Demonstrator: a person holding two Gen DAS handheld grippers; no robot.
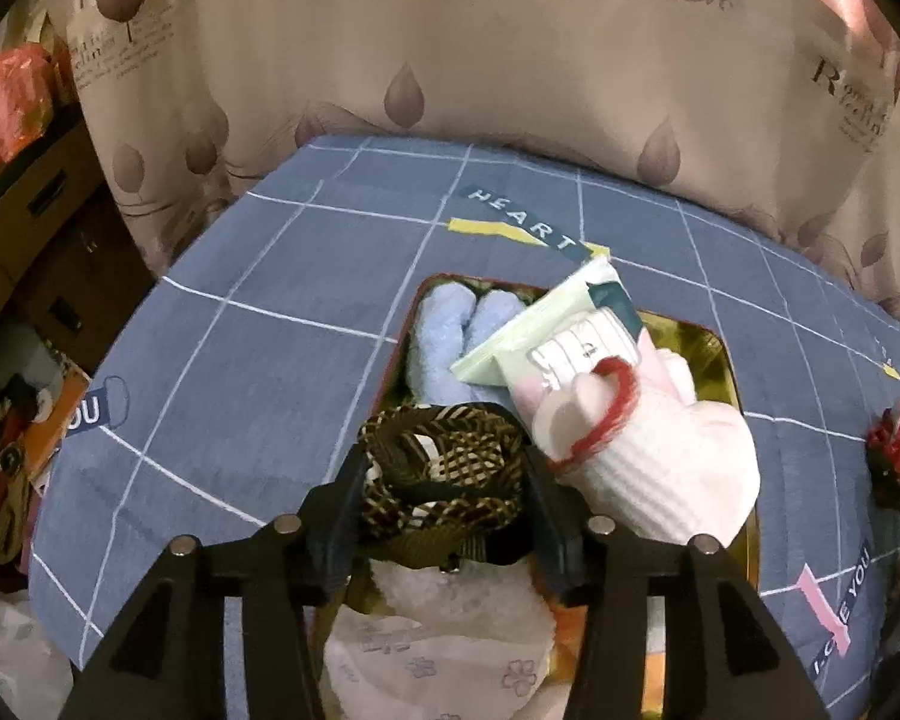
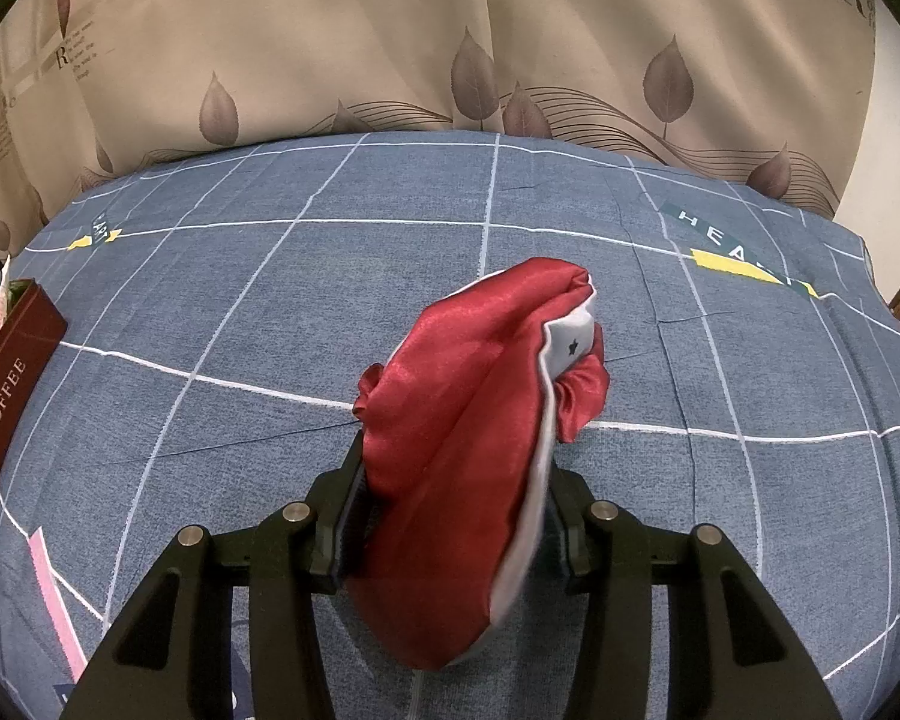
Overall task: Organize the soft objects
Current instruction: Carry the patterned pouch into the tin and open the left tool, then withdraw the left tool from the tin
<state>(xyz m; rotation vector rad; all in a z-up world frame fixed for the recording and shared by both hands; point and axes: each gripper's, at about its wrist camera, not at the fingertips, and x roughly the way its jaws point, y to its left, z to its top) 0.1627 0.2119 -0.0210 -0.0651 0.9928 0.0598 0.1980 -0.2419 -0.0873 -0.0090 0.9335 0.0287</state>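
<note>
**Blue bedspread, open tin part-packed, red pouch waiting**

Blue grid-print bedspread (image 1: 240, 360) covers the work surface; a beige leaf-print curtain (image 1: 450, 60) hangs along the far side.

Container: an open tin (image 1: 714, 348), gold inside, sits mid-surface. The right wrist view shows its dark red side lettered TOFFEE at the far left.

Contents:
- Two light blue towel rolls (image 1: 450, 336), far left corner.
- Pale green packet (image 1: 534, 324), lying tilted across the rolls.
- White ribbed knit item (image 1: 672, 468) with a red yarn loop, right half, mounded over the rim.
- Brown woven strap (image 1: 444, 468), coiled, near left.
- White fluffy piece (image 1: 450, 594) and floral-print fabric (image 1: 402, 660), nearest end, partly hidden by the gripper.

Left gripper (image 1: 444, 480): jaws spread either side of the coiled strap; the pads appear clear of it, so the strap reads as released into the tin.

Right gripper (image 2: 450, 480): clenched on a red satin pouch (image 2: 480, 408) with white trim, held above the bedspread, right of the tin and well apart from it.

Risks, as judgement:
- The strap coil may spring loose or catch a finger as the left gripper lifts away.
- The knit item looks piled high and could roll out over the rim when the pouch goes in.
- Slippery satin may slide out of the pinch in transit.
- Little free room remains; forcing the pouch could dislodge the tilted packet.
</note>
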